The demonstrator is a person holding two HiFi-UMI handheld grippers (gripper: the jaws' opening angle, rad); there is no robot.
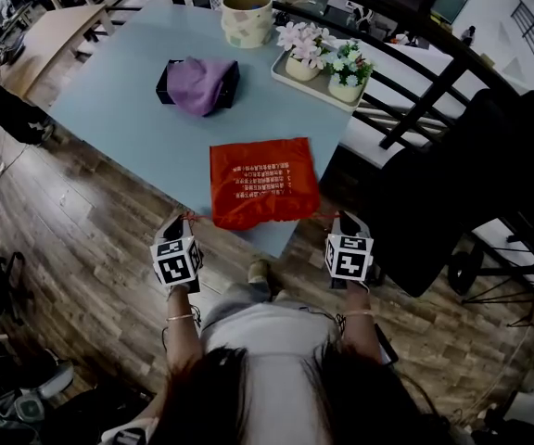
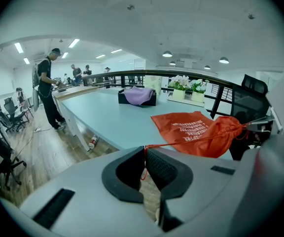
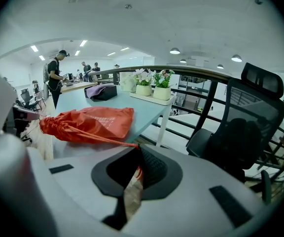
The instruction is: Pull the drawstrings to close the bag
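Observation:
An orange drawstring bag (image 1: pixel 262 182) with white print lies flat at the near edge of the pale blue table (image 1: pixel 128 109), its mouth bunched up toward me. My left gripper (image 1: pixel 185 219) is shut on the left drawstring (image 2: pixel 191 141), which runs taut from its jaws to the gathered mouth. My right gripper (image 1: pixel 341 219) is shut on the right drawstring (image 3: pixel 90 138), also stretched tight from the puckered mouth (image 3: pixel 51 125). Both grippers hang just off the table's near edge, one on each side of the bag.
Further back on the table are a black box with purple cloth (image 1: pixel 197 83), a patterned pot (image 1: pixel 247 17) and a tray with two flower pots (image 1: pixel 323 63). A black office chair (image 1: pixel 471 184) stands to the right, beside a dark railing. People stand at desks far off.

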